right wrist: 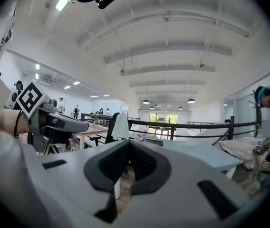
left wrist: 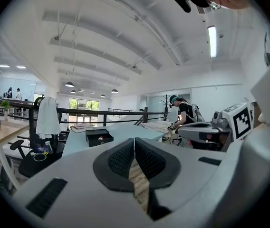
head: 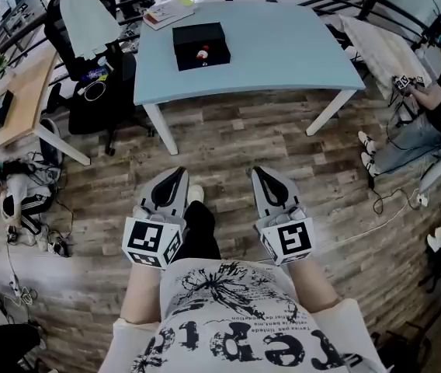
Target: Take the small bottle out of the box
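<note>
Both pairs of jaws pressed together, empty — left gripper (head: 177, 172) and right gripper (head: 258, 172) low at the waist — small bottle (head: 203, 53) lying in the black box (head: 214, 36) on the blue table (head: 283, 53), well apart.

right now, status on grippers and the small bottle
Left gripper shut, empty. Right gripper shut, empty. Small bottle in box on table ahead. Nothing blocking.

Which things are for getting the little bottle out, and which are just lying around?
For the job:
- black box, open on the blue table
- small bottle inside it
- left tongs and right tongs, both shut and empty

Just lying about:
- books on the table's far corner
- white cloth over the office chair
- wooden desk
</note>
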Demonstrator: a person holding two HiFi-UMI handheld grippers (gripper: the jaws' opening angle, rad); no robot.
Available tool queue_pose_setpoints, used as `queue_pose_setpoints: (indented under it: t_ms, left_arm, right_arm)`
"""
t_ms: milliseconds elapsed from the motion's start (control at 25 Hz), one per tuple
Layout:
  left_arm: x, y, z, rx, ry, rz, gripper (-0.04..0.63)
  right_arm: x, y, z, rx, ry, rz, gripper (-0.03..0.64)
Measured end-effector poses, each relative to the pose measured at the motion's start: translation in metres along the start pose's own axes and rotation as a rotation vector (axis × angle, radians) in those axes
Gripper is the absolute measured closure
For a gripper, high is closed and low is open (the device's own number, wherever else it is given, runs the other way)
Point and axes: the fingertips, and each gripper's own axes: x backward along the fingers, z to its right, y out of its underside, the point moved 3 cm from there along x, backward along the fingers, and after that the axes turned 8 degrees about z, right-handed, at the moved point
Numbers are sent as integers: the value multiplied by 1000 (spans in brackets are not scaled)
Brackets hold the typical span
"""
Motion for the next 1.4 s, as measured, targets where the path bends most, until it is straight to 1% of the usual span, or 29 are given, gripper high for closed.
queue_pose_setpoints:
  t_ms: [200,400,560,720,880,1000,1120,1240,1400]
  left_arm:
    - [-73,-4,-59,-10,24,-21,574]
    - [-168,-15,-137,-1,52,-43,574]
    - [-241,-27,-193,-14,85,-53,574]
    - [-305,-37,-235,-30,116,-61,574]
    - [-350,-29,-266,-21,113,-103,574]
    - [-377,-16,-277,-15,108,-141,574]
    - [-409,-1,-287,-7,88,-172,574]
    - [-443,17,-297,2,42,-207,574]
    - [-483,40,-306,29,-39,-256,574]
  right_arm:
    - [-80,11,34,-14,47,-25,609]
    - [-189,17,75,-9,68,-58,609]
    - [-271,16,105,1,82,-61,609]
    - [-338,18,130,28,86,-65,609]
    - [-388,31,153,8,87,-88,609]
    - [-415,45,172,-9,71,-109,609]
    - [-444,62,195,-21,32,-125,609]
    - [-475,78,219,-23,-35,-137,609]
    - [-510,92,252,-24,-130,-151,609]
